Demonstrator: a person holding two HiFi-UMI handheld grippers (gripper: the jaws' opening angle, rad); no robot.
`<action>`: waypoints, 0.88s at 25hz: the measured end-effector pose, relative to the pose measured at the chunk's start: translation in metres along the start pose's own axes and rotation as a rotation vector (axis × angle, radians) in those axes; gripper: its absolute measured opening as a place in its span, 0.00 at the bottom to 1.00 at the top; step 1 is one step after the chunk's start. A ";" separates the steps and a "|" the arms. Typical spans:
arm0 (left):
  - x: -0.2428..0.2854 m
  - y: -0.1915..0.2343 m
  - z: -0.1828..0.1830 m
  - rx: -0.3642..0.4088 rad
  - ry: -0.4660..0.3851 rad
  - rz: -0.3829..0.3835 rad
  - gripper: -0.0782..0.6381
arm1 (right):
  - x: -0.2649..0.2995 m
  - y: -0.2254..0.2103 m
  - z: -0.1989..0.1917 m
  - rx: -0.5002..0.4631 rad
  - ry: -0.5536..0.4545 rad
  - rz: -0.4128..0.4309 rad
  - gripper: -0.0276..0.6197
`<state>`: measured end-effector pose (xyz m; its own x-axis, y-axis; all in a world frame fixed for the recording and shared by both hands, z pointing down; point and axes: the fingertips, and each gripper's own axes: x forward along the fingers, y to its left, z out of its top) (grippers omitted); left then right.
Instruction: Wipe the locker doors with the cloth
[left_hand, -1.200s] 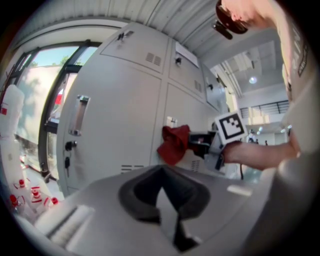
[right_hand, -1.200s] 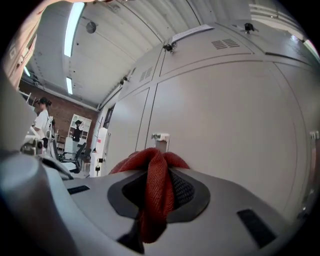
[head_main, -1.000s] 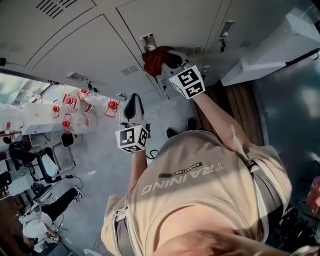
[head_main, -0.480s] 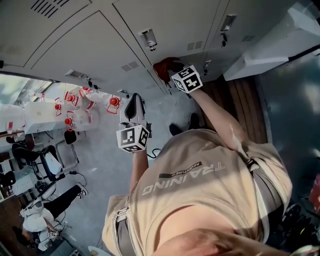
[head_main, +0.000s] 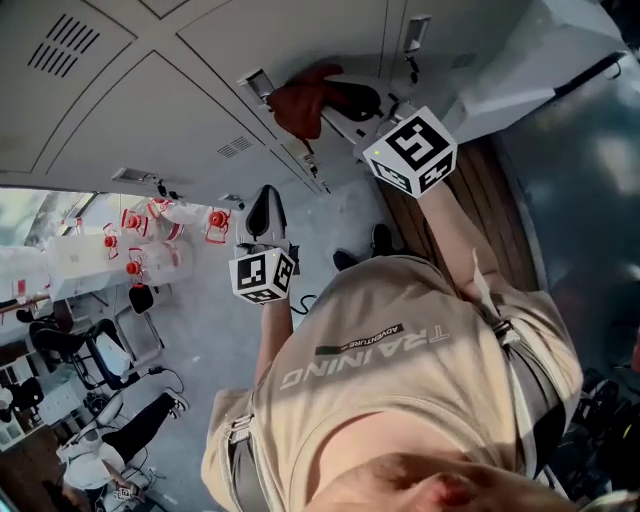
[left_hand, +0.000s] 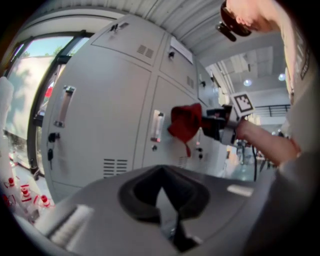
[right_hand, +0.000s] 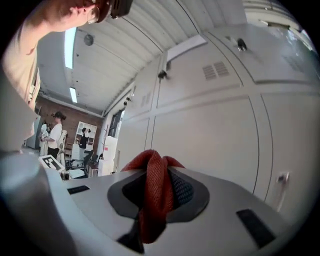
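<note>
My right gripper (head_main: 350, 102) is shut on a red cloth (head_main: 298, 100) and holds it against a grey locker door (head_main: 190, 110), beside that door's handle (head_main: 253, 85). In the right gripper view the cloth (right_hand: 157, 192) is bunched between the jaws of the right gripper (right_hand: 159, 162), close to the door (right_hand: 210, 140). My left gripper (head_main: 265, 215) hangs lower, away from the lockers, shut with nothing in it. The left gripper view looks past the left gripper (left_hand: 162, 170) at the cloth (left_hand: 186, 122) and the right gripper (left_hand: 216, 124) on the door (left_hand: 100, 115).
Large water jugs with red caps (head_main: 160, 225) stand on the floor by the lockers. A wooden bench (head_main: 480, 190) runs along the right. Chairs and a seated person (head_main: 100, 440) are further back; two people (right_hand: 54, 132) stand in the distance.
The right gripper slid the cloth along the locker door away from the handle, then back beside it. The left gripper has stayed where it was.
</note>
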<state>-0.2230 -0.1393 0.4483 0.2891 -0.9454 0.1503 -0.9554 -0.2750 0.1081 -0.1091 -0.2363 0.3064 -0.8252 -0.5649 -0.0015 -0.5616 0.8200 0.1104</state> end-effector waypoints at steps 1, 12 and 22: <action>0.004 -0.005 0.002 0.005 -0.004 -0.017 0.12 | -0.006 -0.003 0.026 -0.042 -0.041 -0.006 0.14; 0.029 -0.032 0.020 0.029 -0.043 -0.086 0.12 | -0.011 -0.057 0.170 -0.205 -0.285 -0.124 0.14; 0.010 -0.004 0.008 -0.004 -0.010 0.015 0.12 | 0.015 -0.082 0.104 -0.106 -0.238 -0.137 0.14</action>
<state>-0.2164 -0.1493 0.4416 0.2745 -0.9510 0.1423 -0.9592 -0.2604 0.1101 -0.0820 -0.3024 0.1942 -0.7406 -0.6216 -0.2553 -0.6692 0.7166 0.1966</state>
